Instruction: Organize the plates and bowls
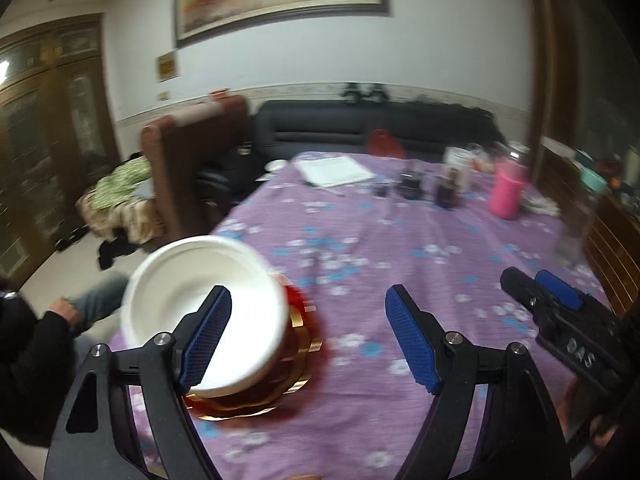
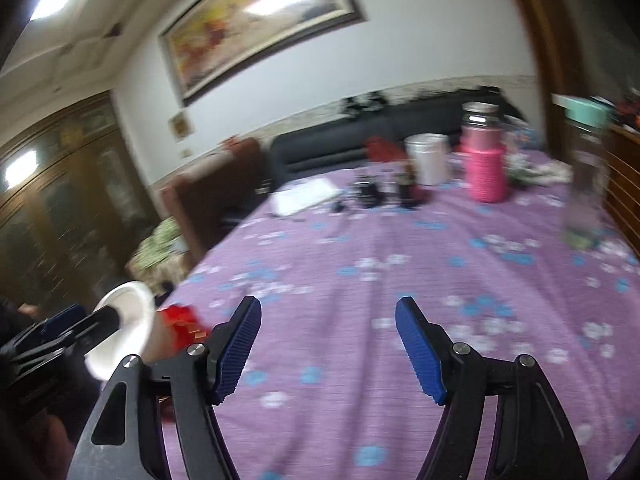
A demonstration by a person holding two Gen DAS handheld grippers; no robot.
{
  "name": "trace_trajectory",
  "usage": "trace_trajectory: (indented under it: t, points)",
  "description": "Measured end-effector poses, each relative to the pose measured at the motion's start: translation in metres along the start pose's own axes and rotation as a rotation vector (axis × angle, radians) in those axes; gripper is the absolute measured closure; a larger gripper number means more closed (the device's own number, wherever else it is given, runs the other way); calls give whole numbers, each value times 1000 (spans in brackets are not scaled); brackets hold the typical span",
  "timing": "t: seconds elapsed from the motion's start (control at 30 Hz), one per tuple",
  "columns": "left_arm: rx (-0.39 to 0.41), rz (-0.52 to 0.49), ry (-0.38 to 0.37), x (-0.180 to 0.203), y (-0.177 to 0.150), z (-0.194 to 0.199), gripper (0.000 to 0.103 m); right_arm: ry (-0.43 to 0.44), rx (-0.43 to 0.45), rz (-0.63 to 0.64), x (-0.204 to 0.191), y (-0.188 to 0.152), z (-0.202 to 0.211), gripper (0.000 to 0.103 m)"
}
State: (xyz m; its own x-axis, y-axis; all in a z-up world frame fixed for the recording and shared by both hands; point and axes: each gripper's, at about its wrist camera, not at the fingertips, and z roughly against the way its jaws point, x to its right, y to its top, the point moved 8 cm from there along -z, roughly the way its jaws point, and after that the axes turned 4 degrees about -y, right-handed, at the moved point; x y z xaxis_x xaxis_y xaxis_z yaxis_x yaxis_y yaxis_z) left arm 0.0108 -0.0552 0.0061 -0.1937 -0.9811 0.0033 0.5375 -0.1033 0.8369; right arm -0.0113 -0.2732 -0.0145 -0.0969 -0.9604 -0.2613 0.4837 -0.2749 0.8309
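A white bowl point(image 1: 192, 300) sits on a red plate with a gold rim point(image 1: 292, 368) near the table's left front edge. My left gripper point(image 1: 308, 328) stands open just right of the bowl, its left finger in front of the bowl's rim, nothing between its blue pads. In the right wrist view the bowl point(image 2: 128, 320) and the red plate point(image 2: 184, 320) lie at the far left. My right gripper point(image 2: 328, 340) is open over bare cloth, well right of them. The right gripper point(image 1: 556, 300) also shows at the left wrist view's right edge.
The purple flowered tablecloth point(image 1: 400, 248) covers the table. At the far end stand a pink bottle point(image 2: 486, 164), a white cup point(image 2: 426, 158), small dark jars point(image 2: 408, 188) and white paper point(image 2: 306, 196). A clear bottle point(image 2: 584, 184) stands at the right edge. A seated person's arm point(image 1: 36, 344) is at the left.
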Motion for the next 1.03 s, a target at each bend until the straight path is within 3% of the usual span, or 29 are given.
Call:
trace_trajectory:
  t: [0.23, 0.43, 1.03]
  points:
    - [-31, 91, 51, -56, -17, 9, 23, 181, -3, 105, -104, -18, 1, 31]
    - [-15, 139, 81, -80, -21, 16, 23, 223, -2, 171, -146, -31, 5, 31]
    - [-51, 187, 64, -88, -28, 1, 23, 236, -43, 144, -153, -37, -13, 31]
